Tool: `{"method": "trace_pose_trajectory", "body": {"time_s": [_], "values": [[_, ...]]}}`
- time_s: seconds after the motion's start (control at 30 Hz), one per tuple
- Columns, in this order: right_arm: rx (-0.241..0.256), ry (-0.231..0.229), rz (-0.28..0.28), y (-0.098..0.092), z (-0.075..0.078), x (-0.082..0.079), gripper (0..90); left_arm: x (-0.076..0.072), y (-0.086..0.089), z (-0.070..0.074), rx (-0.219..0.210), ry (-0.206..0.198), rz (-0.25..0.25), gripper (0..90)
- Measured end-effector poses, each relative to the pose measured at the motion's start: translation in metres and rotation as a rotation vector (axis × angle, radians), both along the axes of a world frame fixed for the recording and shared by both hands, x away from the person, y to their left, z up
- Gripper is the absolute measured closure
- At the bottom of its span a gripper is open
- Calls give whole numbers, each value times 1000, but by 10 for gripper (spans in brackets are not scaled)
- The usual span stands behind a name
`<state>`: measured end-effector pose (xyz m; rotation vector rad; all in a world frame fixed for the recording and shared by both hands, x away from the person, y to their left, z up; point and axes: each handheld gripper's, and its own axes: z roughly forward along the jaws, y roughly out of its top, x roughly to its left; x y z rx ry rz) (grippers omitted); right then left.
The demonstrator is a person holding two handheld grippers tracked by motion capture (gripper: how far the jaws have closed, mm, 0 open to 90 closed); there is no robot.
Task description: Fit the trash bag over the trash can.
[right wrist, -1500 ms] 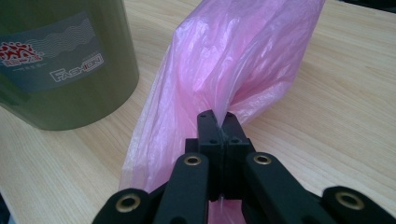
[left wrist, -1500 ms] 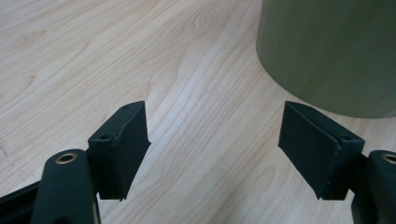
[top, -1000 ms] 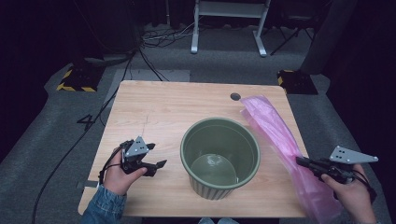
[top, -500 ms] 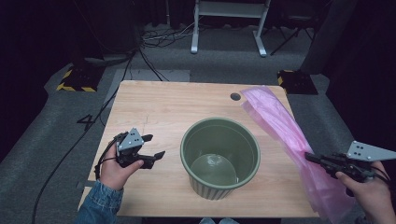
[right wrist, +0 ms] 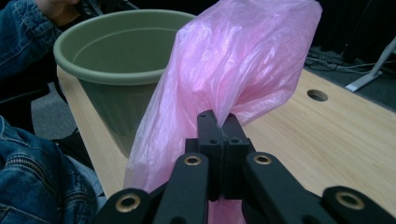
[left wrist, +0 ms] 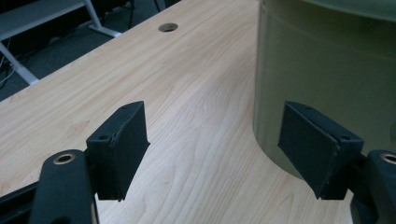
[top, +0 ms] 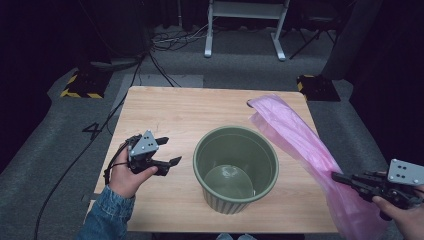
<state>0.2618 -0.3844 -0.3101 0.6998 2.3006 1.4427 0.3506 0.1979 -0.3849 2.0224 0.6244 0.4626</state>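
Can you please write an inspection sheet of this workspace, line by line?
Surface: light wooden table with a round hole near its far edge.
Job's things: round ribbed green plastic bin, upright and empty, at mid-table; thin pink plastic bag draped along the table's right side, hanging over its near edge.
Clutter: nothing seen.
Grippers: left gripper open, holding nothing, beside the bin; right gripper shut on the bag.
Cables: a black cable trails from the left gripper; more cables lie on the floor behind.
Surroundings: grey floor, white metal frame, two black blocks with yellow-striped edges, dark background.
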Motion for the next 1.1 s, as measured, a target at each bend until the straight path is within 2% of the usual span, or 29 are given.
{"method": "trace_pose_trajectory", "body": {"time_s": [0.1, 0.27, 0.47, 0.7, 0.9, 1.1], "values": [[3, -19, -4, 2, 6, -6, 900, 1, -1, 4, -2, -4, -9, 240], [18, -37, 23, 7, 16, -15, 900, 2, -2, 11, -6, -17, -6, 240], [34, -53, 44, 14, 19, -20, 900, 2, -5, 18, -17, -35, -4, 240], [77, -39, 103, 21, 17, -30, 900, 0, -8, 24, -13, -55, -5, 244], [70, -25, 158, 29, 12, -38, 900, -2, -12, 29, -11, -67, -20, 251], [55, -22, 169, 34, 11, -46, 899, -1, -17, 37, -15, -74, -29, 252]]}}
